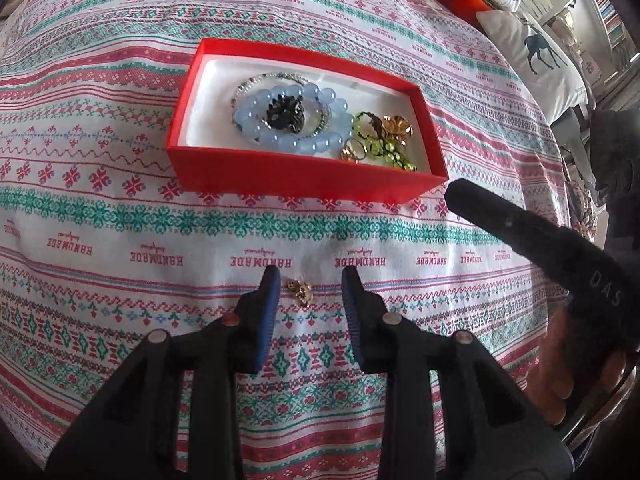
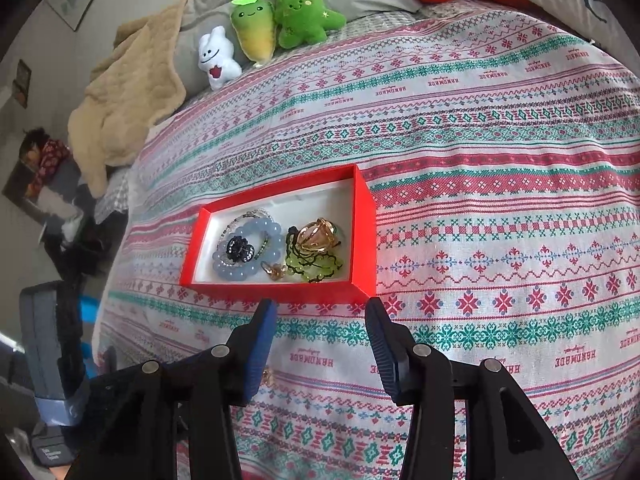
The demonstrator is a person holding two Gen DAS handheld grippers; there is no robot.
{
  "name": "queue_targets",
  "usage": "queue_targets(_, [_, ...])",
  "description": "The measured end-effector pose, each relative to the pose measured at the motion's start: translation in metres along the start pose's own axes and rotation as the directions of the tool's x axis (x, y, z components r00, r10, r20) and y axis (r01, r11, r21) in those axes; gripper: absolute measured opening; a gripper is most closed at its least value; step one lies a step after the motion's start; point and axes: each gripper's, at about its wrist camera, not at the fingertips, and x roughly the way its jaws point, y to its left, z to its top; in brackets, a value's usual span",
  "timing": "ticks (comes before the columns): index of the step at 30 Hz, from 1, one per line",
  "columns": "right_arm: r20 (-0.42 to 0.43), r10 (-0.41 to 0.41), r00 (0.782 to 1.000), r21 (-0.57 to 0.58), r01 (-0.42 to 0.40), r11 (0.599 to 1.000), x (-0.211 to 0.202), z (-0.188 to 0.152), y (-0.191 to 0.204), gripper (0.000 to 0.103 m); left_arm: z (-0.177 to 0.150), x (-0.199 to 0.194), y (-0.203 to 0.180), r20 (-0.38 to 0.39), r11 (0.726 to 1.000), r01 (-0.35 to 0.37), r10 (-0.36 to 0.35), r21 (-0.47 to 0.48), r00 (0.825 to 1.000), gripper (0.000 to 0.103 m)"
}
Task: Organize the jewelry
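A red box with a white lining lies on the patterned bedspread. In it lie a pale blue bead bracelet, a dark brooch, green jewelry and gold pieces. A small gold piece lies loose on the cloth between the fingers of my left gripper, which is open and not touching it. That same gold piece peeks out beside the left finger of my right gripper. The right gripper is open and empty, just in front of the box.
A black finger of the other gripper reaches in from the right in the left wrist view. Plush toys, a beige blanket and pillows lie at the bed's far side. The bed edge drops off at the left.
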Motion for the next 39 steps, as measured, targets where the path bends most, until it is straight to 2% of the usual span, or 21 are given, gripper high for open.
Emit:
queue_targets(10, [-0.015,-0.006,1.0,-0.016,0.006,1.0,0.004,0.0,0.001,0.047,-0.007,0.019,-0.02,-0.016,0.994,-0.068,0.07,0.087,0.997,0.034])
queue_targets(17, [-0.017,-0.007,1.0,-0.017,0.007,1.0,0.005,-0.001,0.001,0.047,-0.006,0.03,-0.019,-0.015,0.989,-0.114,0.116,0.097,0.993,0.033])
queue_targets(18, [-0.016,-0.008,1.0,-0.017,0.007,1.0,0.005,-0.001,0.001,0.047,-0.005,0.031,-0.02,-0.013,0.988,-0.12,0.122,0.101,0.992,0.032])
queue_targets(22, [-0.019,-0.008,1.0,-0.017,0.008,1.0,0.005,-0.001,0.001,0.047,-0.002,0.037,-0.022,-0.014,0.988,-0.125,0.127,0.094,0.992,0.011])
queue_targets(28, [-0.018,-0.009,1.0,-0.016,0.009,1.0,0.006,0.0,0.0,0.047,0.001,0.042,-0.031,-0.011,0.988,-0.125,0.127,0.095,0.992,0.009])
queue_targets(33, [-0.019,-0.007,1.0,-0.02,0.007,1.0,0.006,0.0,0.0,0.047,-0.001,0.037,-0.027,0.004,0.986,-0.14,0.14,0.092,0.99,0.003])
queue_targets(39, [-0.02,-0.003,1.0,-0.018,0.002,1.0,0.006,-0.001,-0.001,0.047,0.002,0.027,-0.019,0.028,0.991,-0.118,0.117,0.066,0.993,0.002])
